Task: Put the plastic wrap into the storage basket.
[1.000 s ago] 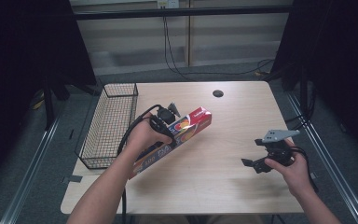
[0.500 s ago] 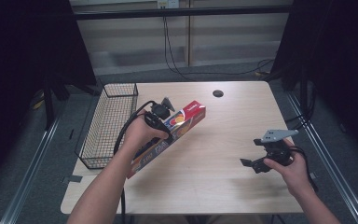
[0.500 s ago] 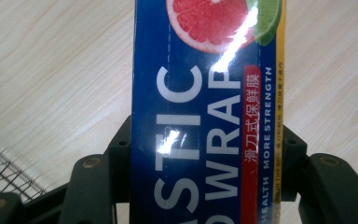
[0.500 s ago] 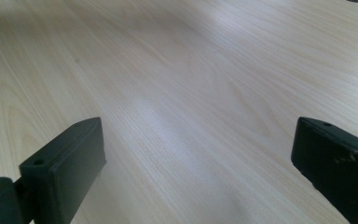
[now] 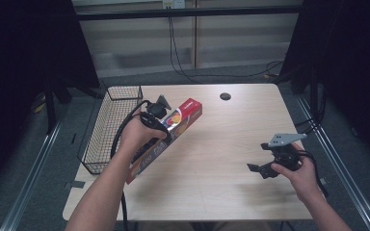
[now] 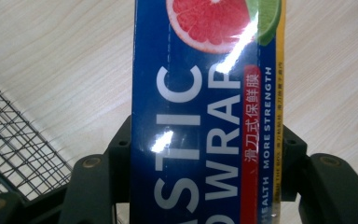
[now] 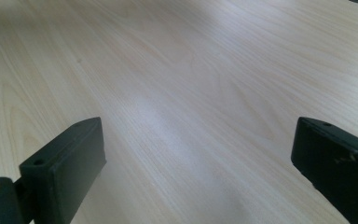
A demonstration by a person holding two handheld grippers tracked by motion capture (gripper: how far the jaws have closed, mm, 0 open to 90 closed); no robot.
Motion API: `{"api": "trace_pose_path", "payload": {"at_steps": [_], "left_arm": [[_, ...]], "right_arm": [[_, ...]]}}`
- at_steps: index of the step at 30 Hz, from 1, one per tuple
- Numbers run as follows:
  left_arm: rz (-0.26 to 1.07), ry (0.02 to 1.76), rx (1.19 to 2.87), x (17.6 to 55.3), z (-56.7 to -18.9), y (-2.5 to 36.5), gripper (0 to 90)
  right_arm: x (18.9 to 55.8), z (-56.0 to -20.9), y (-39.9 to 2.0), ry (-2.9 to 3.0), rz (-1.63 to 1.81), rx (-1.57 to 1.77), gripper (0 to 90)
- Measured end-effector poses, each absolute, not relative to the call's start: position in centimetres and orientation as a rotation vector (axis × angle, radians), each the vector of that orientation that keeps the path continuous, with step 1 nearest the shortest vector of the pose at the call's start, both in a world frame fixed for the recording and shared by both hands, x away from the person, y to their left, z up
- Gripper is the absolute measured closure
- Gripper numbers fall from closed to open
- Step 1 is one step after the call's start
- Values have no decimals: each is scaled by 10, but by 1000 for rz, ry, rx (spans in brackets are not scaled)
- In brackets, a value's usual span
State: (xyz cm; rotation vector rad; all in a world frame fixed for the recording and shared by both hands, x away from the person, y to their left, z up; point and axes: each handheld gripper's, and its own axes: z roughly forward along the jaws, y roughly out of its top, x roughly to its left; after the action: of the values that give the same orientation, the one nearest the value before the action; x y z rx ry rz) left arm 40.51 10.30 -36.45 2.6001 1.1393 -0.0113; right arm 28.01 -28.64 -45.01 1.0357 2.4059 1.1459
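Observation:
A long plastic wrap box (image 5: 173,130), blue and red with a grapefruit picture, is held tilted above the left part of the table. My left gripper (image 5: 163,126) is shut on it across its width. In the left gripper view the box (image 6: 205,112) runs up between the two jaws, which press on both of its long sides; my left gripper (image 6: 205,163) grips it near the lettering. My right gripper (image 5: 259,169) hovers low over the right part of the table, held in the person's right hand. Its jaws (image 7: 196,163) stand wide open over bare wood with nothing between them.
A black wire basket (image 5: 110,126) stands along the table's left edge, close to the box; its mesh (image 6: 14,149) shows at the left of the left gripper view. A dark round cable hole (image 5: 225,96) lies near the far edge. The wooden tabletop (image 5: 221,149) spreads between the hands.
My left gripper has carried the box a little left and up, toward the basket. The right gripper has stayed in place.

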Motion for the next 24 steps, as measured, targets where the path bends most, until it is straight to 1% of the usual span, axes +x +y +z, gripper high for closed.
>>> {"api": "trace_pose_path", "payload": {"at_steps": [4,5,12,24], "left_arm": [[5,1163,2595,406,-361,107,424],[-10,1174,2591,407,-360,108,424],[1,1220,2553,408,-356,115,424],[-3,1305,2536,411,-351,128,425]], "right_arm": [[279,-450,-286,2408,1137,1039,24],[280,-450,-286,2408,1142,1036,25],[280,-449,-286,2405,1146,1044,23],[280,-449,-285,2406,1151,1049,21]]}}
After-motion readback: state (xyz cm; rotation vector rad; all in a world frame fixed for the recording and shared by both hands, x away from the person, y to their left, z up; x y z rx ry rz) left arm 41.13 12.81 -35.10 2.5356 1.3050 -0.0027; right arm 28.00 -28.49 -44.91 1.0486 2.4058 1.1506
